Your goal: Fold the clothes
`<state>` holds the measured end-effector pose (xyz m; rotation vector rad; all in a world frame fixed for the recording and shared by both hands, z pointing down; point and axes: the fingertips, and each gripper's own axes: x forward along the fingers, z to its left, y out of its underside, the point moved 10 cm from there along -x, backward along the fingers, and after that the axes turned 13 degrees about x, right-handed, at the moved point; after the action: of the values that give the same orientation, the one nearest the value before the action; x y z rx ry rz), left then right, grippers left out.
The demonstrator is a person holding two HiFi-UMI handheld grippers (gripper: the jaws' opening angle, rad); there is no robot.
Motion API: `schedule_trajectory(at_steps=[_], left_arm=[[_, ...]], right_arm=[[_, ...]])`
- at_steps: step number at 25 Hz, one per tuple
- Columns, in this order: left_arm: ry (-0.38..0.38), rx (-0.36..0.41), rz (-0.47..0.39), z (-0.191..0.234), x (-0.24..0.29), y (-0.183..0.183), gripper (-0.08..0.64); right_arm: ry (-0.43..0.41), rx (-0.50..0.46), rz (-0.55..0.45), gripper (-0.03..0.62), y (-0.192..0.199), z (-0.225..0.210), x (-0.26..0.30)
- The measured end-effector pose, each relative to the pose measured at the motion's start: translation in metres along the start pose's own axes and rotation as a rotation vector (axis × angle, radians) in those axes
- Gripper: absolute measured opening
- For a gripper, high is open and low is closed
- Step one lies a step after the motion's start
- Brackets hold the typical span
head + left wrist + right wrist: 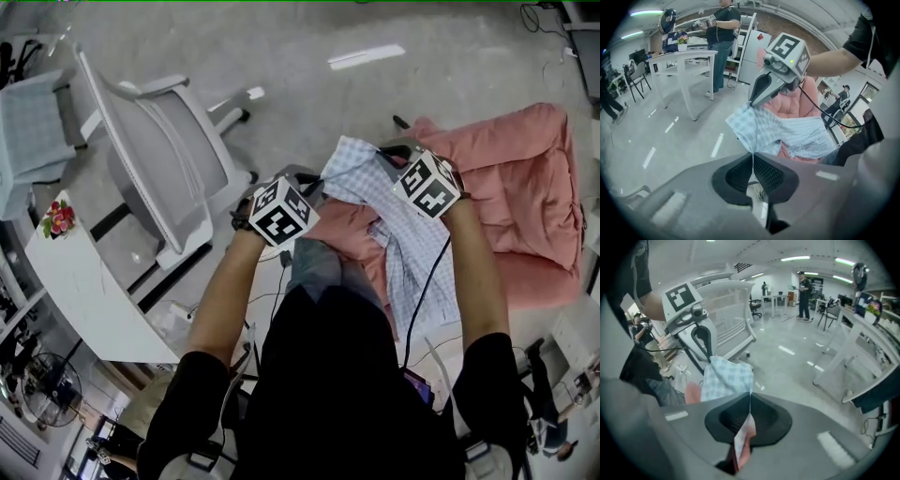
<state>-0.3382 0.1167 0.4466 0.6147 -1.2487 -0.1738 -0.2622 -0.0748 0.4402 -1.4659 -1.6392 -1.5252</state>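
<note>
A light blue checked shirt [394, 220] hangs in the air between my two grippers, above a pink cushioned seat [525, 187]. My left gripper [314, 183] is shut on one edge of the shirt [778, 133], the cloth pinched between its jaws. My right gripper [398, 150] is shut on another edge of the shirt [726, 378], with cloth running down through its jaws. The rest of the shirt drapes down toward my lap. In the left gripper view the right gripper [757, 96] shows pinching the cloth, and in the right gripper view the left gripper [708, 357] does the same.
A white office chair [159, 159] stands at the left on the grey floor. A white desk [84, 291] with flowers [58, 217] is at lower left. White tables [862, 348] and standing people [722, 42] are farther off in the room.
</note>
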Motion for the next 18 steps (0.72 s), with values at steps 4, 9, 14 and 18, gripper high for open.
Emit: schedule_trajectory(at_steps=[4,9,14,18], left_arm=[[-0.01,-0.027,-0.015,0.028,0.01,-0.014,0.017],[-0.027,-0.01,0.013,0.059,0.015,-0.024,0.017],[-0.037,0.014,0.049,0.075,0.014,-0.021,0.017],[-0.045,-0.009,0.043,0.077,0.026,-0.017,0.018]], right_arm=[[0.135,0.038,-0.077,0.008,-0.007,-0.016,-0.017],[0.225,0.041,-0.132,0.008,-0.014,-0.022,-0.019],[0.248,0.078,-0.164,0.008,-0.02,-0.025,-0.011],[0.298,0.077,-0.151,0.008,-0.016,-0.029,0.002]])
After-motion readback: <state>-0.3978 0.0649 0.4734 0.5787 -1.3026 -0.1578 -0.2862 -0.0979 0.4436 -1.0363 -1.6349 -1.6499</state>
